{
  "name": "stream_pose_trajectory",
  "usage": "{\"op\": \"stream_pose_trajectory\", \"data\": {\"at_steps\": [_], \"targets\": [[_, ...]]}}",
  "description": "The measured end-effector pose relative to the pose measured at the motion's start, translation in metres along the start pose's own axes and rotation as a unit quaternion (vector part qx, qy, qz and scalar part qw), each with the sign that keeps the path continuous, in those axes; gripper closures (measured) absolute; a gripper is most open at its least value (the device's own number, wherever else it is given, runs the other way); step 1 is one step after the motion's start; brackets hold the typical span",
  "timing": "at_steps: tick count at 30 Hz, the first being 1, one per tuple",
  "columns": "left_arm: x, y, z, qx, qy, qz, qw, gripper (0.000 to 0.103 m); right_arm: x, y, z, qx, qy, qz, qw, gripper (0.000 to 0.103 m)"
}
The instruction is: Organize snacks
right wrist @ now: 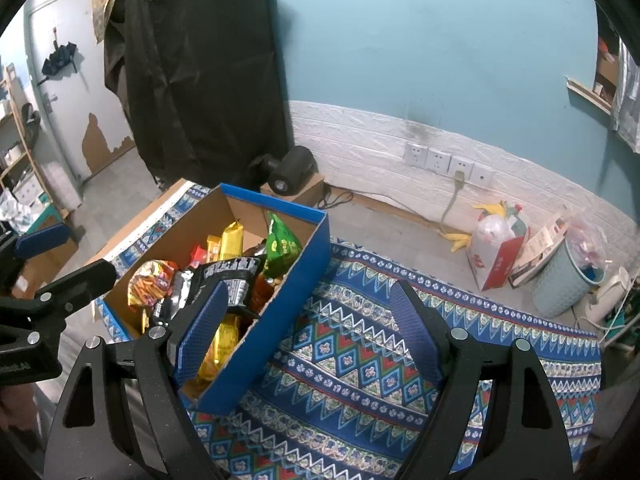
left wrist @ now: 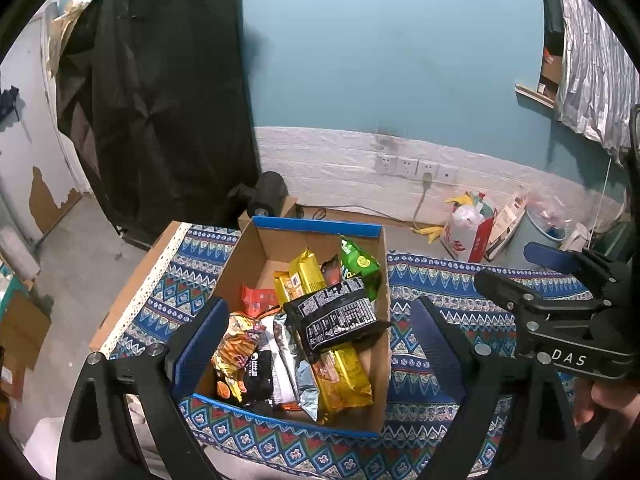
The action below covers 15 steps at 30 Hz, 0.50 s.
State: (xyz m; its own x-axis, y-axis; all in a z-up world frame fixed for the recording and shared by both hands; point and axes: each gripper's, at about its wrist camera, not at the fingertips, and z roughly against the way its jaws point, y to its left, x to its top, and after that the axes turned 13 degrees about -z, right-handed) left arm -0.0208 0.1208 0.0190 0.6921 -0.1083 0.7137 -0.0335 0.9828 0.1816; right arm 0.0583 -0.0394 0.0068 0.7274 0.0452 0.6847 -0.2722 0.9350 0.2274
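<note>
With both the left gripper (left wrist: 316, 344) and right gripper (right wrist: 308, 328) spread wide and empty, risk of snagging the loose black packet (left wrist: 338, 316) or tipping the cardboard box (left wrist: 382, 304).

Box (left wrist: 382, 280) open-topped, reachable from above, but heaped with snack packs (left wrist: 336, 316) at the near end; bare floor only at the far corner. Patterned cloth (right wrist: 360, 360) right of box unobstructed.
</note>
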Motion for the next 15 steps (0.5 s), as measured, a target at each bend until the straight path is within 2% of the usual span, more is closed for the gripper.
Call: {"op": "stream_pose_trajectory", "data": {"at_steps": [8,15], "targets": [[0.0002,0.005,0.0003,0.005,0.009,0.011,0.9999,0.004,-0.0014,-0.0043,0.0017,-0.002,-0.003,0.002,1.0,0.021],[-0.0012,0.0059,-0.0037,0.002,0.029,0.014,0.9995,0.004,-0.0018,-0.0052,0.0024,-0.002,-0.001,0.004,1.0,0.021]]}}
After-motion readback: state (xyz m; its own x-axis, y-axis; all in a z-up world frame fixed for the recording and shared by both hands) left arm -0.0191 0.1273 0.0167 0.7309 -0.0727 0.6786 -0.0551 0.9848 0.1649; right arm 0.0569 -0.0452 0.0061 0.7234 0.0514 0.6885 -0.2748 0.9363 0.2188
